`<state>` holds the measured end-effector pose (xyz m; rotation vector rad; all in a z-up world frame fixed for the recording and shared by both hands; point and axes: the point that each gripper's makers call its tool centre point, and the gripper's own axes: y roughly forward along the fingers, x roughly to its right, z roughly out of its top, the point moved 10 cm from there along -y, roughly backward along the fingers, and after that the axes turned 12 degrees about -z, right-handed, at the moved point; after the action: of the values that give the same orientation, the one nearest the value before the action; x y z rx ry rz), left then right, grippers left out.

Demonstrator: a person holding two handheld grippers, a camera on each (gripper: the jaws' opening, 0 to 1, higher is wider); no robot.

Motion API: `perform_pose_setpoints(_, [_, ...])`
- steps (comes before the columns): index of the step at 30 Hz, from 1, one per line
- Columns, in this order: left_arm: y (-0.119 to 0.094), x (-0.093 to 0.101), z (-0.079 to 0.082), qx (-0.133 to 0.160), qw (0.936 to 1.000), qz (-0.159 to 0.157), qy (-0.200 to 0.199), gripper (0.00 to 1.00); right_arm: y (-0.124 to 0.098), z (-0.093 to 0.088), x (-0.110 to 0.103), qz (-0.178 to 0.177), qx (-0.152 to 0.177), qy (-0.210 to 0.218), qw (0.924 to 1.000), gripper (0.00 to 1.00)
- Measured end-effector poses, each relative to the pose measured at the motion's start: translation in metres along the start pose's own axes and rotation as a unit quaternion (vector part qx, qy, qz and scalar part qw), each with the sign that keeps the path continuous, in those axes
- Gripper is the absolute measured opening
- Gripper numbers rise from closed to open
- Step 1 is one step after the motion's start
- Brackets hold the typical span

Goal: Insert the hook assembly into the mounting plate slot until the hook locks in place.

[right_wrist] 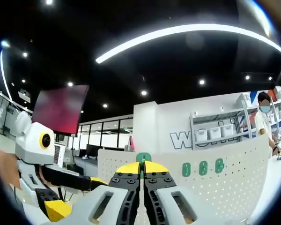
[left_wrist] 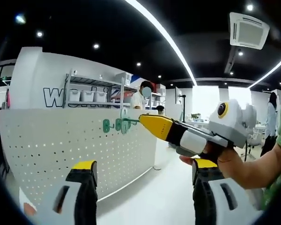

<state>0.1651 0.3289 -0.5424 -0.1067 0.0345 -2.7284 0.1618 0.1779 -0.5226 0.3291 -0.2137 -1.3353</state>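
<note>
Your right gripper [left_wrist: 152, 123], jaws pinched on a green hook [left_wrist: 131, 121], is nearest the pegboard [left_wrist: 75, 145]; hook's long axis points left at it. Left gripper [left_wrist: 143, 180]: jaws wide apart, holding nothing.

Two gripper-mounted views, both near the board
Both face the white perforated metal pegboard [left_wrist: 75, 145] [right_wrist: 234, 173] carrying green plastic hooks [left_wrist: 119, 124] [right_wrist: 203, 168].

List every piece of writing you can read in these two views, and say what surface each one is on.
"worki", cut off by shelving: large letters on the white wall behind the pegboard.
"Wo", partly hidden by shelves: the same lettering in the right gripper view.
No other readable text.
</note>
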Motion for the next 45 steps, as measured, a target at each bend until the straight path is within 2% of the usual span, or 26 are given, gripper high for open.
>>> perform_pose_setpoints(7, [-0.01, 0.001, -0.009, -0.011, 0.9999, 0.003, -0.004, 0.85, 0.003, -0.009, 0.006, -0.008, -0.015, -0.007, 0.9998, 0.0])
perform_pose_setpoints(17, [-0.017, 0.005, -0.014, -0.018, 0.9998, 0.003, -0.002, 0.83, 0.011, -0.036, 0.01, -0.029, -0.043, -0.026, 0.9983, 0.0])
perform_pose_setpoints(26, [-0.021, 0.009, -0.017, -0.019, 0.9998, -0.001, -0.005, 0.82, 0.018, -0.075, 0.023, -0.048, -0.082, -0.043, 0.9945, 0.0])
perform_pose_setpoints(32, [-0.02, 0.013, -0.019, -0.02, 0.9998, -0.005, -0.008, 0.82, 0.021, -0.09, 0.028, -0.057, -0.096, -0.055, 0.9922, 0.0])
perform_pose_setpoints(38, [-0.022, 0.013, -0.021, -0.02, 0.9997, -0.006, -0.01, 0.82, 0.031, -0.086, 0.028, -0.066, -0.085, -0.05, 0.993, 0.0])
perform_pose_setpoints(45, [-0.03, 0.01, -0.024, -0.022, 0.9996, -0.001, -0.014, 0.81, 0.052, -0.07, 0.022, -0.075, -0.049, -0.037, 0.9953, 0.0])
